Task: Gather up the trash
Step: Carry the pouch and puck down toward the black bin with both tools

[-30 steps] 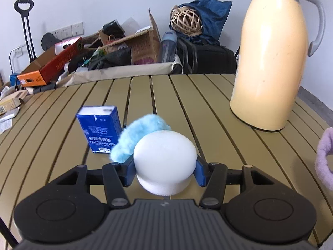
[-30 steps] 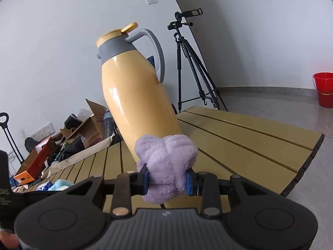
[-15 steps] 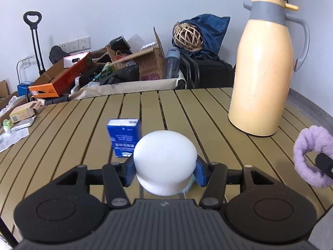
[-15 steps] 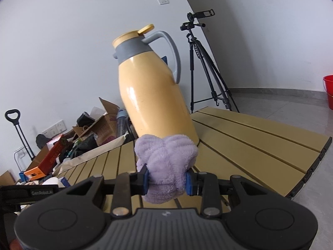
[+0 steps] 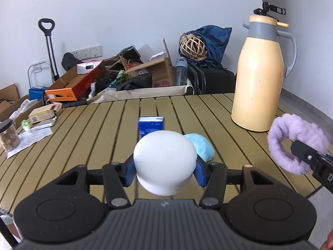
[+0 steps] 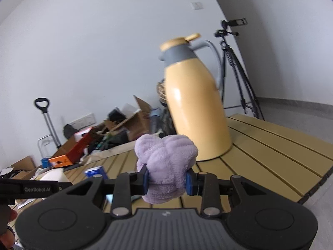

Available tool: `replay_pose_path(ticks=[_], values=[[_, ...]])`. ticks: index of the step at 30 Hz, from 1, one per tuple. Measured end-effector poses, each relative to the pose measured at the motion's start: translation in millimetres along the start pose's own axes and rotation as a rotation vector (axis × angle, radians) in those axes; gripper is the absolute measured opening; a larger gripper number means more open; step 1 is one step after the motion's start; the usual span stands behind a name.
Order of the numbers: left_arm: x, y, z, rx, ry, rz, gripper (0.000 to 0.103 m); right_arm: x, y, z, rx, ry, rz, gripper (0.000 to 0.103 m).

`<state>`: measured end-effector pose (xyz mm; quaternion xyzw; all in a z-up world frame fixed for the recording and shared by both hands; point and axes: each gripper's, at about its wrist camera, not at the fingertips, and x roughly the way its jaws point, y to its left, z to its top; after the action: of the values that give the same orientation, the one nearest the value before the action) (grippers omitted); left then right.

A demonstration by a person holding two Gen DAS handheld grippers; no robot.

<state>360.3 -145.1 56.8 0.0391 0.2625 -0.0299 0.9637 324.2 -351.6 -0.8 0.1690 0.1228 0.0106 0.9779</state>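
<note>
You see a white foam dome (image 5: 164, 156), lilac fluffy ring (image 6: 166, 162), blue carton (image 5: 151, 125), yellow jug (image 5: 258, 79) and olive slatted tabletop (image 5: 93, 137).

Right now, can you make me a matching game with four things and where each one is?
Things:
1. white foam puck
2. purple fluffy ring
3. yellow jug
4. blue box

Places:
A. standing upright on the table by the far right edge
B. held in the right gripper
C. standing on the table just behind the foam puck
D. held in the left gripper

Pairs: 1-D, 2-B, 3-A, 4-C
</note>
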Motion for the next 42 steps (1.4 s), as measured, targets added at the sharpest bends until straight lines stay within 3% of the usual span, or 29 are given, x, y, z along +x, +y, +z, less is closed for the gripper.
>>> replay_pose_path(ticks=[8,22,33,42], values=[[-47,36,-18,-0.067,-0.018,-0.008,0.055,-19,27,-9,-0.029,-0.002,0.061,0.031],[-105,82,-68,-0.089,-0.015,0.010,0.055,-66,66,-59,-0.140,0.031,0.155,0.031],[-121,100,-118,-0.104,0.045,0.032,0.055,-97,84,-105,-0.239,0.140,0.189,0.031],[-113,105,-163,-0.126,0.127,0.048,0.055,-106,95,-142,-0.302,0.288,0.190,0.031]])
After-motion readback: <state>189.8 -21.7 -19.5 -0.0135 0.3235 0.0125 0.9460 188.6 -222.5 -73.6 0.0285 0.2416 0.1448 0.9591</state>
